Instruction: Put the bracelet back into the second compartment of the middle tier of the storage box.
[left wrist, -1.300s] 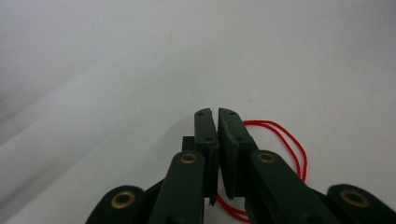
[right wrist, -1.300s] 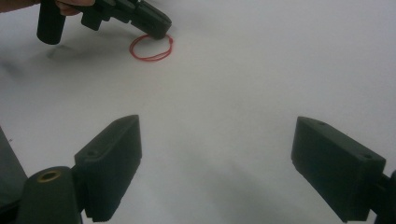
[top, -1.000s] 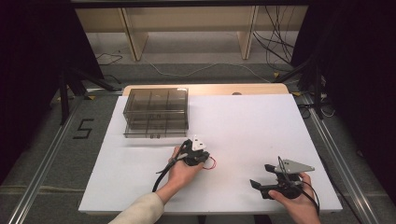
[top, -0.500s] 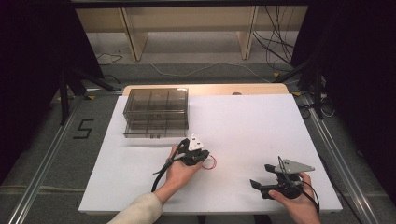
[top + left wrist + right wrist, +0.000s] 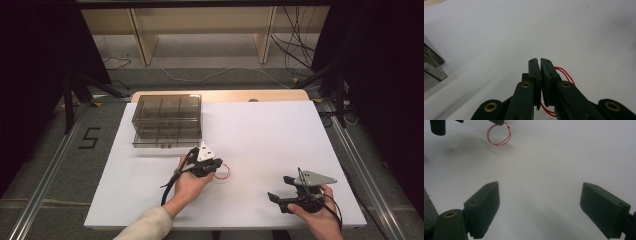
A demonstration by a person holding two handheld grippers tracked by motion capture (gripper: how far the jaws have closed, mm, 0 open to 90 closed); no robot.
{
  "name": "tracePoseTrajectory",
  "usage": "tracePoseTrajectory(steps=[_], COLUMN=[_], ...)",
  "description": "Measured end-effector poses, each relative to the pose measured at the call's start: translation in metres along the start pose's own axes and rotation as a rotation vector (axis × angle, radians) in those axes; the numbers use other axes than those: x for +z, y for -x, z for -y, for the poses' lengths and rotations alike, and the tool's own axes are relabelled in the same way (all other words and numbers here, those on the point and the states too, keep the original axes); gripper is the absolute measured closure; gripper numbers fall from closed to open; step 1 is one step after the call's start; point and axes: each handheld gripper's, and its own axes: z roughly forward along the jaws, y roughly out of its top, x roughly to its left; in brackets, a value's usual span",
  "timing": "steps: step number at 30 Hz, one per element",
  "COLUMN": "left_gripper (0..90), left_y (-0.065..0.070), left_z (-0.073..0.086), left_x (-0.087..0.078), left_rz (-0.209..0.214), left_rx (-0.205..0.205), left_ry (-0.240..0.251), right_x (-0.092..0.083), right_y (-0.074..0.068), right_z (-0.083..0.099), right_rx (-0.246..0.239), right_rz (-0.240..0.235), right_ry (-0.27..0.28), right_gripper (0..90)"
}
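Left gripper [image 5: 540,62] clenched on a red thread loop [image 5: 564,73], pads pinching it; loop sticks out beside the jaws, just above the white table [image 5: 270,135]. Clear compartment box [image 5: 167,120] sits near, beyond and left of it. Right gripper [image 5: 540,207] released, jaws wide, well apart; nothing between them.

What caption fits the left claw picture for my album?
Left claw pinched shut on a thin red loop above the white table.
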Motion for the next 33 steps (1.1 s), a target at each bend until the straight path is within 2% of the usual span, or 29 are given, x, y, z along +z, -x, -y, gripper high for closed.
tracePoseTrajectory(steps=[22,33], left_gripper=[87.0,87.0], left_y=[-0.005,-0.014], left_z=[-0.007,-0.01], left_x=[-0.013,-0.02], left_rz=[-0.026,-0.049], left_rx=[-0.001,-0.01], left_ry=[0.026,0.041], right_x=[0.0,0.0], right_y=[0.0,0.0], right_z=[0.0,0.0], right_rx=[-0.006,-0.007], right_rz=[0.0,-0.002], right_ry=[0.001,0.003], right_gripper=[17.0,17.0])
